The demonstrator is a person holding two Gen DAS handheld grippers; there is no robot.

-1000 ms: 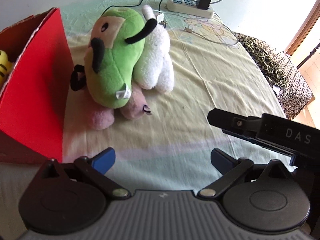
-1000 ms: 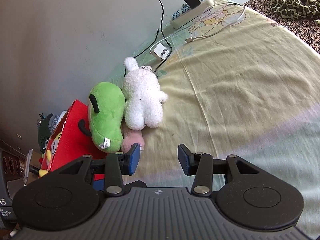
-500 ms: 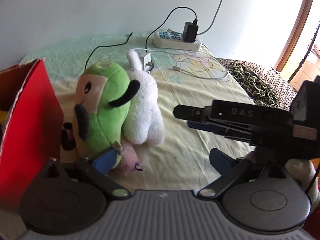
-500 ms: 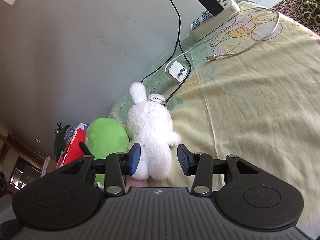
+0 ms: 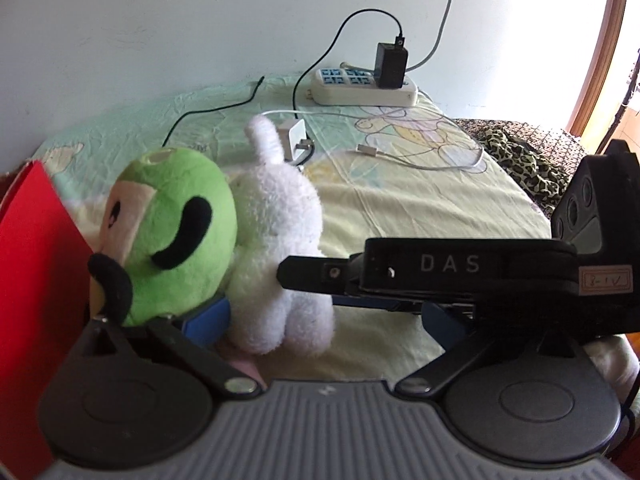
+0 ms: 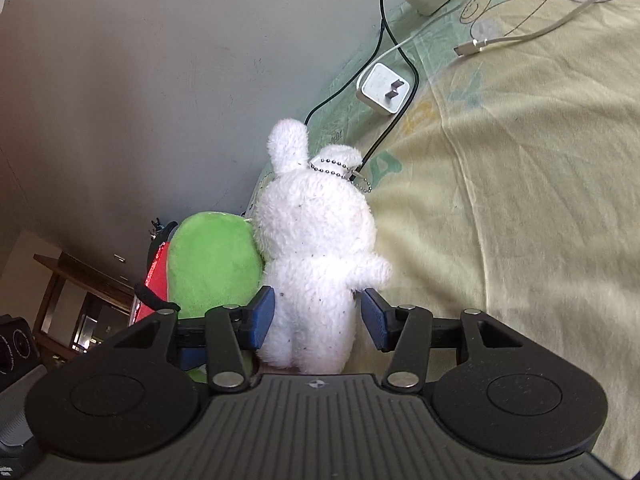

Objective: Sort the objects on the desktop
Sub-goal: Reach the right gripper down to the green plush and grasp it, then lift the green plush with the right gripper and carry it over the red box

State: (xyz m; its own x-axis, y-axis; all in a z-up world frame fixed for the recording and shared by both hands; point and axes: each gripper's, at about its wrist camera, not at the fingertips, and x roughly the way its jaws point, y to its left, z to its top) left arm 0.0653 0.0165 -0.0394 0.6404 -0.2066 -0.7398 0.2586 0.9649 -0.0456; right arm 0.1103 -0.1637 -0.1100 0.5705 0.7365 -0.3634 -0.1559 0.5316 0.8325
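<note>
Across the pale yellow cartoon-printed bedsheet point(image 6: 520, 184) the things lie close to a grey-white wall. At the left edge stands a red cardboard box point(image 5: 32, 264), its flat side facing the toys. Pressed against it is a green plush toy with black ears and a pinkish face point(image 5: 172, 236), and leaning on that toy's right flank is a fluffy white plush rabbit with one upright ear and a bead chain at its neck point(image 6: 316, 256). A bit of pink plush point(image 5: 244, 364) shows underneath the two, too hidden to say more.

The right gripper point(image 6: 318, 316) sits low at the rabbit's lower body with its blue-padded jaws spread, one pad on each side of the toy and a small gap visible at each, so nothing is pinched. The left gripper point(image 5: 320, 320) is spread wide; its left pad lies under the green toy beside the rabbit's base, its right pad is half hidden behind the black body of the right gripper, which crosses in front marked DAS.

Farther back lie a white power strip with a black adapter plugged in point(image 5: 364, 88), a small white charger cube point(image 6: 384, 88), and a loose white cable point(image 6: 532, 36).
</note>
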